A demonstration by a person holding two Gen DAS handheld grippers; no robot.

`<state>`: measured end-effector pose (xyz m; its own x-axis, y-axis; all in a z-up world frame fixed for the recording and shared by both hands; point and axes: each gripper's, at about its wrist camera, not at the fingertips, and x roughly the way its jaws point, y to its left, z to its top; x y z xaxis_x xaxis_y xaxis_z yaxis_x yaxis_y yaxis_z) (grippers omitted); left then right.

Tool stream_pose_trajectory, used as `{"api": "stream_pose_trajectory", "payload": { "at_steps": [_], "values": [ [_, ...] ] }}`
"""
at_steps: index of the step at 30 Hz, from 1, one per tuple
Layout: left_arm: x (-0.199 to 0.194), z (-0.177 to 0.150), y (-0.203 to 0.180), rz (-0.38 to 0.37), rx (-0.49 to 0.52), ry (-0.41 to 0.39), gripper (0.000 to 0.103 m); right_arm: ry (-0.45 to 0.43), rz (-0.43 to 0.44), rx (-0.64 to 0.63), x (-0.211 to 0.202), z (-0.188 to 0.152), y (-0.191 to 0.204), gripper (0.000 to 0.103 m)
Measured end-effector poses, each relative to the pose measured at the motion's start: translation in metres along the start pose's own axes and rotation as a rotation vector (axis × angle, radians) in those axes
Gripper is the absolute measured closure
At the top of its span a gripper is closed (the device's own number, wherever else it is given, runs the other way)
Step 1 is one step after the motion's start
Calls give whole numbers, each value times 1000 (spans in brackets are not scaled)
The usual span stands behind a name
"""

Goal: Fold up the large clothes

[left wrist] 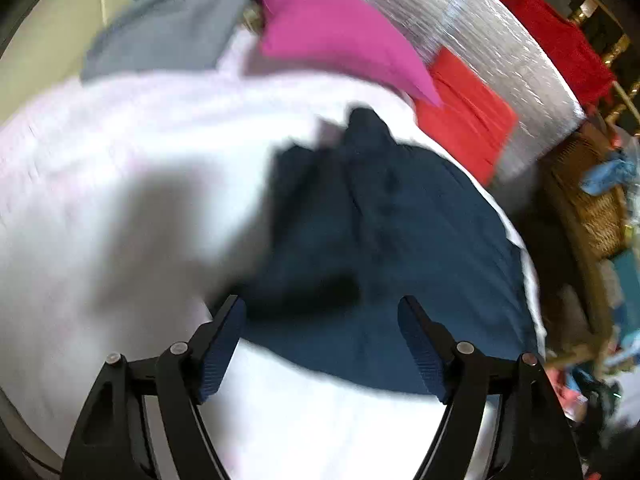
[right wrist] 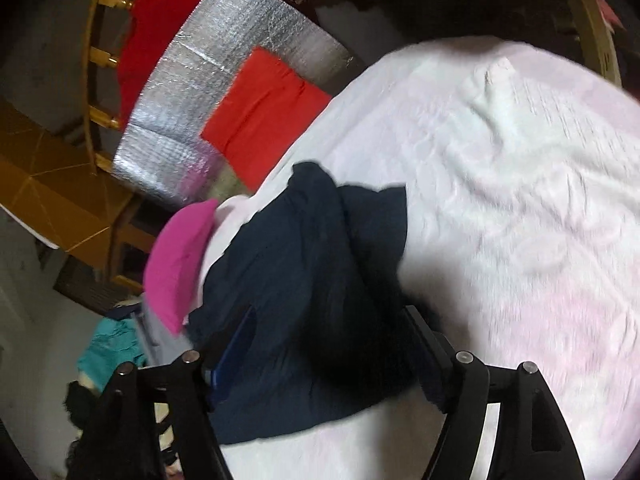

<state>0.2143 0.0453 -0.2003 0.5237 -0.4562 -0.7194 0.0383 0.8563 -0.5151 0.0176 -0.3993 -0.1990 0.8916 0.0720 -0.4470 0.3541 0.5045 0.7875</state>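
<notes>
- The navy garment [left wrist: 384, 240] lay bunched on the white bedsheet [left wrist: 140, 200], near the sheet's edge, on the side of the silver foil mat [left wrist: 500, 60]. It was not spread flat; one part rose in a hump toward the mat.
- Your left gripper [left wrist: 322, 344] hovered over the near edge of the navy garment with its jaws spread wide and nothing between them.
- Your right gripper [right wrist: 328, 356] also had its jaws apart. Navy cloth lay between and over the pads, but I judged it was not clamped.
- Risk 1: closing on a bunch. With the cloth this crumpled, either jaw would likely have pinched several layers at once, and the fold would have come out lopsided.
- Risk 2: catching the bedsheet. The left pads sat right where navy met white; a low bite could have grabbed the sheet and dragged it along.
- Risk 3: both views were motion-blurred. At that speed you could have missed the hem or corner you wanted.
- Risk 4: the pink garment [left wrist: 340, 36] and grey garment [left wrist: 172, 28] sat just beside the navy garment, on its far side in the left view. A wide sweep could have knocked or snagged them.
- Risk 5: the navy garment sat close to the sheet edge; a pull toward the foil mat and the red cloth [left wrist: 468, 120] lying on it could have slid it off the bed.
</notes>
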Motion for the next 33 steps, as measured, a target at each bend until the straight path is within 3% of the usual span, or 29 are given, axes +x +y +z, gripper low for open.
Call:
{"api": "stream_pose_trajectory", "payload": {
  "at_steps": [6, 14, 24, 33],
  "values": [
    [2, -35, 25, -143, -195, 79, 22, 113, 94, 93, 23, -38, -11, 24],
    [44, -32, 37, -267, -395, 165, 19, 166, 90, 168, 79, -62, -21, 24],
    [66, -10, 48, -287, -586, 82, 18, 80, 111, 235, 109, -50, -22, 23],
    [74, 2, 39, -257, -533, 30, 18, 3, 95, 290, 124, -36, -21, 22]
  ]
}}
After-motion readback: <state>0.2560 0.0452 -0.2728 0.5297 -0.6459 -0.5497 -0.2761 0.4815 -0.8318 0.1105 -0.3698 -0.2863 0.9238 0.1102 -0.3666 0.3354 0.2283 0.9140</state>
